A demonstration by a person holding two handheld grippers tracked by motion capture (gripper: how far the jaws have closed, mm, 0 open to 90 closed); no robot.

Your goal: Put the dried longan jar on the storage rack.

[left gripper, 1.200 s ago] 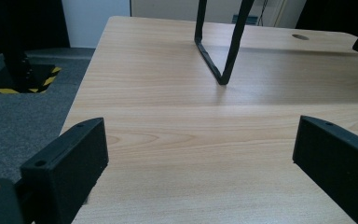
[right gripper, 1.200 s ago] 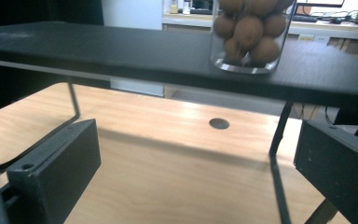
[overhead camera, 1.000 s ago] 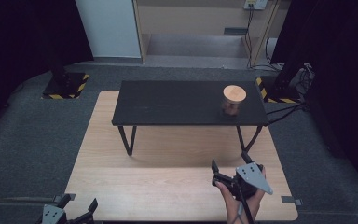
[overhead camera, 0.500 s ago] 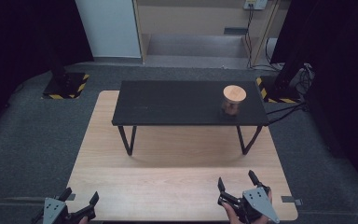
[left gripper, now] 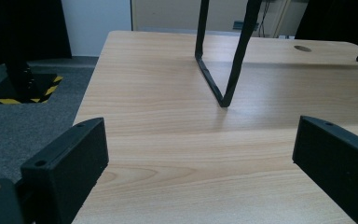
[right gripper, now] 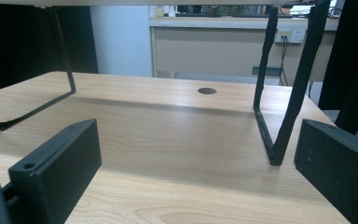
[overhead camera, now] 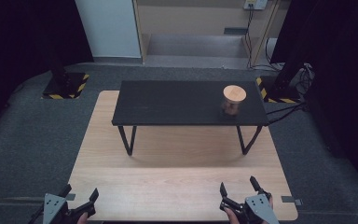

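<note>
A: What is seen, biggest first?

B: A grey carpeted floor [overhead camera: 23, 140]. On it a light wooden platform [overhead camera: 177, 186] is laid. On the platform a low black table [overhead camera: 177, 102] is stood on thin black frame legs [left gripper: 223, 70]. Two black stands with yellow-black hazard bases are placed on the carpet, one at the left [overhead camera: 65, 86], one at the right [overhead camera: 279, 88].

A: Containers?

B: One round wooden container [overhead camera: 233, 99] is set upright near the table's right end. A tan lid or top is seen on it; contents cannot be told.

A: Change from earlier frames?

B: The right gripper [overhead camera: 239, 187] was held up over the platform, closer to the table, a second ago; it is now pulled back to the bottom edge. The left gripper [overhead camera: 79, 193] has been shifted slightly up and right at the bottom left corner. The container has not been moved.

A: Pose?

B: Both are held low over the platform's near edge, pointed forward toward the table, well apart from it and from each other. Jaws on both are spread wide, nothing is gripped. In the left gripper view the jaws frame bare wood and the table's left leg; in the right gripper view, the right leg [right gripper: 284, 93] and a round hole in the platform [right gripper: 207, 90].
</note>
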